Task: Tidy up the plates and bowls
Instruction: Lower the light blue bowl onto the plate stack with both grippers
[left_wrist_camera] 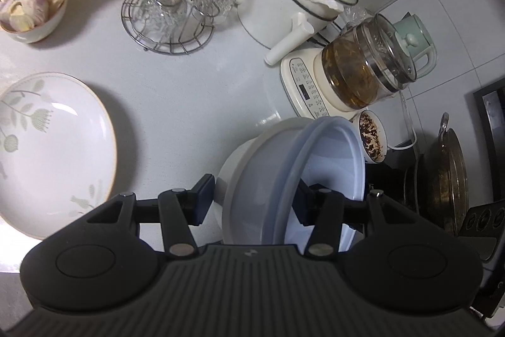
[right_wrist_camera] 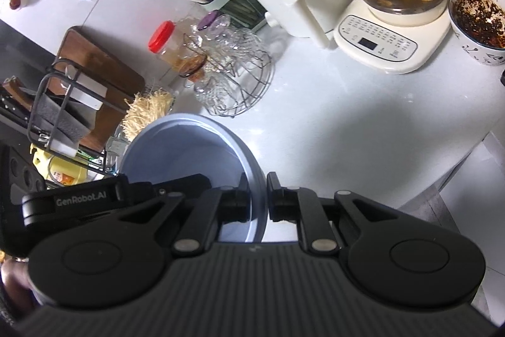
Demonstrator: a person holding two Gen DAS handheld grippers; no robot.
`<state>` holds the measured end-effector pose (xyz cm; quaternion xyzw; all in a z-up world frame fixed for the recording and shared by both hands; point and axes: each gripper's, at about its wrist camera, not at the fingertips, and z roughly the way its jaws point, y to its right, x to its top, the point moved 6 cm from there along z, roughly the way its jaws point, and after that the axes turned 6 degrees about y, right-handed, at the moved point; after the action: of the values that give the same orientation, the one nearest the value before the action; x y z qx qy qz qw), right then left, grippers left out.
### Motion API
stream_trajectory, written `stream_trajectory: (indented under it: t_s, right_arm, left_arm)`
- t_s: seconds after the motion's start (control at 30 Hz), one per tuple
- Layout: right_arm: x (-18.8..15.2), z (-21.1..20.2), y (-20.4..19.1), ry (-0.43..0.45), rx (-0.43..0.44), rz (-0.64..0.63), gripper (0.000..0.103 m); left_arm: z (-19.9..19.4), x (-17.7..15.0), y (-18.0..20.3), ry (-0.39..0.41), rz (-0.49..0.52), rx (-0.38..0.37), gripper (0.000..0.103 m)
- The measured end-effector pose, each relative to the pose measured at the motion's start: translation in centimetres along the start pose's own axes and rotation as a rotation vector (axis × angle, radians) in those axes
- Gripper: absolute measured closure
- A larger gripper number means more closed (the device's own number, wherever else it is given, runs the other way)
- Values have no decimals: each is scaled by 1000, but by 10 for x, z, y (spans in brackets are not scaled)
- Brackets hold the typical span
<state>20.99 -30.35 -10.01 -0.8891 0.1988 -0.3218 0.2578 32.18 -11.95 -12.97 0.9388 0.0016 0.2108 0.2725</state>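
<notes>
I've got both grippers on the blue bowl (right_wrist_camera: 189, 153), which hangs tilted above the white counter (left_wrist_camera: 189, 103), clear of it. My right gripper (right_wrist_camera: 257, 198) has its fingers nearly together, pinching the bowl's thin rim between the pads. My left gripper (left_wrist_camera: 255, 201) stands about half spread, one pad outside the wall and one inside; from here I can't tell how firmly it bites.

The flowered plate (left_wrist_camera: 53, 147) sits on the counter to the bowl's left, well apart. Just beyond the bowl's far rim stand the glass kettle (left_wrist_camera: 366, 68) and a small cup of dark flakes (left_wrist_camera: 372, 138).

My worry: the rim pinch is narrow, so any twist between my two hands could slip the bowl free. Swinging it forward risks clipping that cup or the kettle.
</notes>
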Motion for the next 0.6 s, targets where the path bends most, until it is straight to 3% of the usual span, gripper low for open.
stream_trajectory:
  t_s: [0.6]
  right_arm:
    - [-5,26,-76,29,69,-66,89]
  left_arm:
    - [-61,33,-59,78,-13,-10,46]
